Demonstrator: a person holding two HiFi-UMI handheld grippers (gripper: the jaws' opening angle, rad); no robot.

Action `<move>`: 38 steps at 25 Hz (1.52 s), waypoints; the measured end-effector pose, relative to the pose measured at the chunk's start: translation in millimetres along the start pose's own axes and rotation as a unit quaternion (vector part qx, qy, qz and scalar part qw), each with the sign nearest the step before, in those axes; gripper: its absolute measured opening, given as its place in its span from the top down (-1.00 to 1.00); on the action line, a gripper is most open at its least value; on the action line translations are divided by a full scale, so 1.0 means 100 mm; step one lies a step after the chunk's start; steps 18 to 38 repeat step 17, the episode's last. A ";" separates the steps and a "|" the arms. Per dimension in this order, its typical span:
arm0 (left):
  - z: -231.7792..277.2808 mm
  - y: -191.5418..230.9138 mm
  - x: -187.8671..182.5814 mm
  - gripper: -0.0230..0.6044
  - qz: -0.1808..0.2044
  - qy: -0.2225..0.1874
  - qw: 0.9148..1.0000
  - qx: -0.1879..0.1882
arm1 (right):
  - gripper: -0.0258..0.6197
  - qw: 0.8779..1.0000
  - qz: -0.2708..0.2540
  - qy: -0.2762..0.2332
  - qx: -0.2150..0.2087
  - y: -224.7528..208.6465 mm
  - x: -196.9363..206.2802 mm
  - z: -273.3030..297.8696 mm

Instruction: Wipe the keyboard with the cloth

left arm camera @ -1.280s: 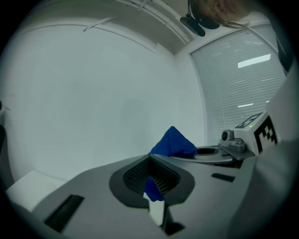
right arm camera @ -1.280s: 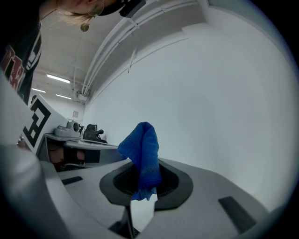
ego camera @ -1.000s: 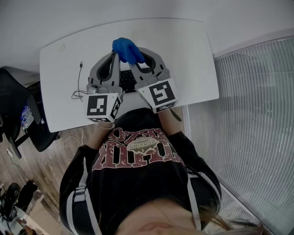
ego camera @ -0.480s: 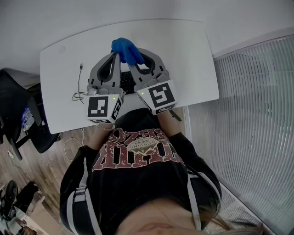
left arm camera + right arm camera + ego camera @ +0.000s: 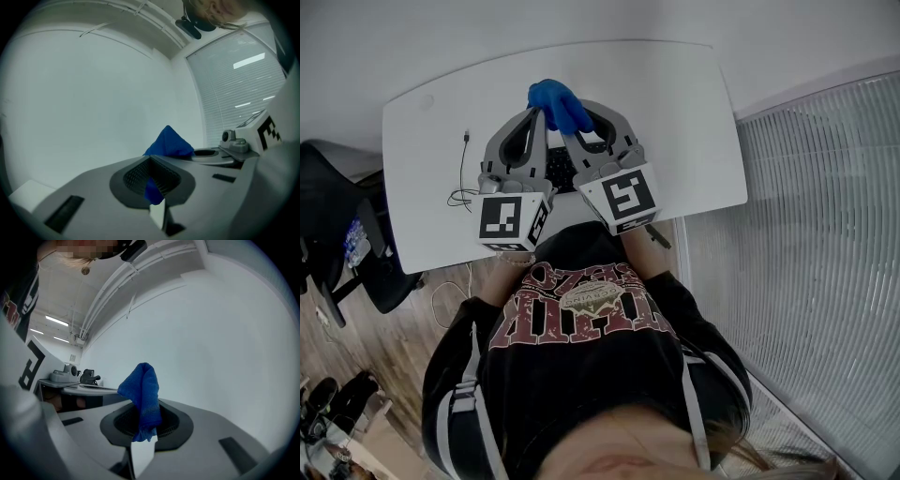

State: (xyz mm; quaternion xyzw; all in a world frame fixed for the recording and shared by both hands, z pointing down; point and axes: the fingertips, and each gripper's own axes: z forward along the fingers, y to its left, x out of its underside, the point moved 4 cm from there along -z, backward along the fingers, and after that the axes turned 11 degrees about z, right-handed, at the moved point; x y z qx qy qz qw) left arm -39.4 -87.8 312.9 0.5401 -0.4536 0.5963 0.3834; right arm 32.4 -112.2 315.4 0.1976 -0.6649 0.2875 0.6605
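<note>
Over the white table (image 5: 694, 122) I hold both grippers side by side, their tips meeting at a bunched blue cloth (image 5: 559, 103). My left gripper (image 5: 538, 114) is shut on one part of the cloth (image 5: 169, 143), with a blue fold pinched between its ribbed pads. A second fold of the cloth (image 5: 143, 394) is clamped in my right gripper (image 5: 581, 122), which is also shut, and the fold stands up above its jaws. A dark keyboard (image 5: 561, 169) lies beneath the grippers. Only a strip of it shows between them.
A thin black cable (image 5: 461, 169) lies on the table's left part. A dark pen-like object (image 5: 659, 236) sits at the near table edge. An office chair (image 5: 347, 234) stands on the left, and slatted blinds (image 5: 806, 234) fill the right side.
</note>
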 end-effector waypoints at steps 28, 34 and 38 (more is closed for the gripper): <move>-0.04 -0.05 0.05 0.82 -0.002 0.002 1.000 0.003 | 0.72 1.000 -0.001 -0.002 -0.002 0.02 0.06 -0.05; -0.04 -0.05 0.05 0.82 -0.002 0.002 1.000 0.003 | 0.72 1.000 -0.001 -0.002 -0.002 0.02 0.06 -0.05; -0.04 -0.05 0.05 0.82 -0.002 0.002 1.000 0.003 | 0.72 1.000 -0.001 -0.002 -0.002 0.02 0.06 -0.05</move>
